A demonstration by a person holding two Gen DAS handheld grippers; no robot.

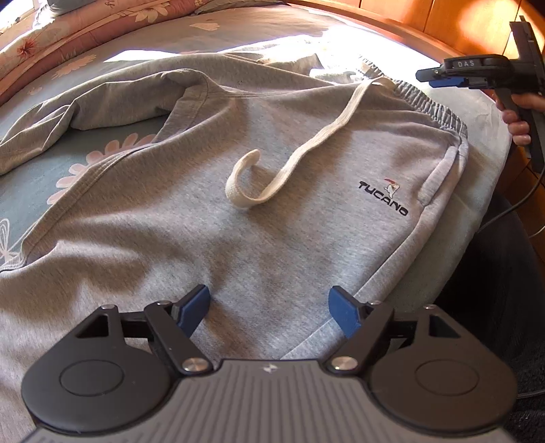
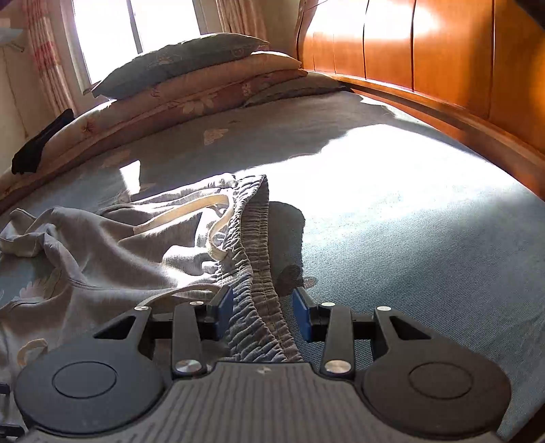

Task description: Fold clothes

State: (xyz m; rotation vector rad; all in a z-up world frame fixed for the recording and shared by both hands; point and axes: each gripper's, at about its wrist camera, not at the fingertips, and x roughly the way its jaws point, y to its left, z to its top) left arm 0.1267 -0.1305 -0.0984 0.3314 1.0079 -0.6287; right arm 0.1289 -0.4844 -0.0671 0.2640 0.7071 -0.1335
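Grey sweatpants (image 1: 211,218) with a black logo (image 1: 385,197) lie spread on the bed sheet (image 1: 34,191), and a cream drawstring (image 1: 272,177) curls across them. My left gripper (image 1: 269,311) stands open just above the grey cloth, with nothing pinched between its blue pads (image 1: 196,310). In the left wrist view my right gripper (image 1: 434,76) hovers beyond the waistband, held by a hand (image 1: 517,126). In the right wrist view my right gripper (image 2: 262,311) is open. The elastic waistband (image 2: 255,259) runs between its pads, and a gap shows on the right side.
A wooden headboard (image 2: 442,68) curves along the right. Stacked pillows (image 2: 190,78) and a black item (image 2: 37,150) lie at the far end by the window (image 2: 136,27). Bare sunlit sheet (image 2: 391,204) stretches right of the sweatpants. A cable (image 1: 511,208) hangs off the bed edge.
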